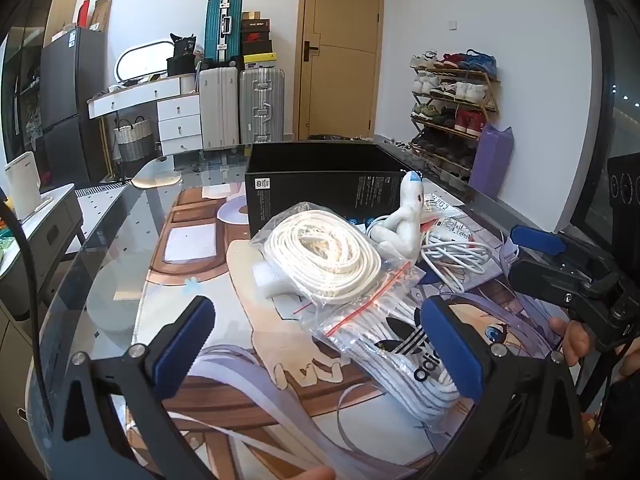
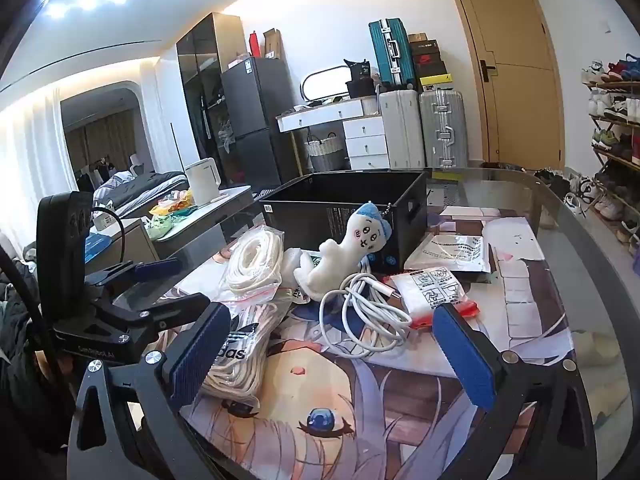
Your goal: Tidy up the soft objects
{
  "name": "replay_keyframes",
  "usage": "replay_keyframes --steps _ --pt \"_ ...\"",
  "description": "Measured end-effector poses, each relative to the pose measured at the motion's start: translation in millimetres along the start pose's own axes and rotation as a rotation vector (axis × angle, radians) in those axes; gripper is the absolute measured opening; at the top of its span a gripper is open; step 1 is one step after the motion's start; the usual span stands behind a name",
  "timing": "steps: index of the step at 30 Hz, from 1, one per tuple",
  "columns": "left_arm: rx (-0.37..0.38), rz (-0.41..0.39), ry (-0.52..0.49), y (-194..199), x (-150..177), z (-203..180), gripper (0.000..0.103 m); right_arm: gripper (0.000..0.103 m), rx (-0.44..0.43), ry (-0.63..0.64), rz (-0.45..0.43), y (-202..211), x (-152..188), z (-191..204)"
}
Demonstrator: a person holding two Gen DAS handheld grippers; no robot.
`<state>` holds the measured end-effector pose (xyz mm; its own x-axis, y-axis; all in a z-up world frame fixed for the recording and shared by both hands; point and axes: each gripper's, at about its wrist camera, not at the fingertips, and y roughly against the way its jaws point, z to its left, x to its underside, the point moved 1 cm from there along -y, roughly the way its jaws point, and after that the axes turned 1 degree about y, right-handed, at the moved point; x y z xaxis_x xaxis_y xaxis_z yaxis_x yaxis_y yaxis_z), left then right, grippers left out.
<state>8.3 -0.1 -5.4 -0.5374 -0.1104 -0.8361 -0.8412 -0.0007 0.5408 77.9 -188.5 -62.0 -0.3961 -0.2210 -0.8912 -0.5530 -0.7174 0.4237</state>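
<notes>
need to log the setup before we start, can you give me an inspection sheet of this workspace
surface: glass table with a printed anime mat on it
job's things: bagged white cord, bagged Adidas laces, plush toy and flat packets piled in front of the open black box
clutter: nothing seen beyond the pile
grippers: left gripper open and empty, over the mat; right gripper open and empty, near the cable
cables: loose white charging cable coiled on the mat
surroundings: suitcases, shoe rack, closed door
</notes>
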Motion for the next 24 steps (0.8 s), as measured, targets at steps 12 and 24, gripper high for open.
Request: replay_keyframes --steps 12,24 --pt "0.003 0.001 -0.009 3.0 -0.3 -0.3 0.103 0.103 0.001 -0.003 0.005 -0.8 0.2 -0.8" --pt "-0.001 0.002 -0.013 1.6 1.0 0.0 0.103 0.102 0.000 -0.004 0.007 0.2 1.0 0.2"
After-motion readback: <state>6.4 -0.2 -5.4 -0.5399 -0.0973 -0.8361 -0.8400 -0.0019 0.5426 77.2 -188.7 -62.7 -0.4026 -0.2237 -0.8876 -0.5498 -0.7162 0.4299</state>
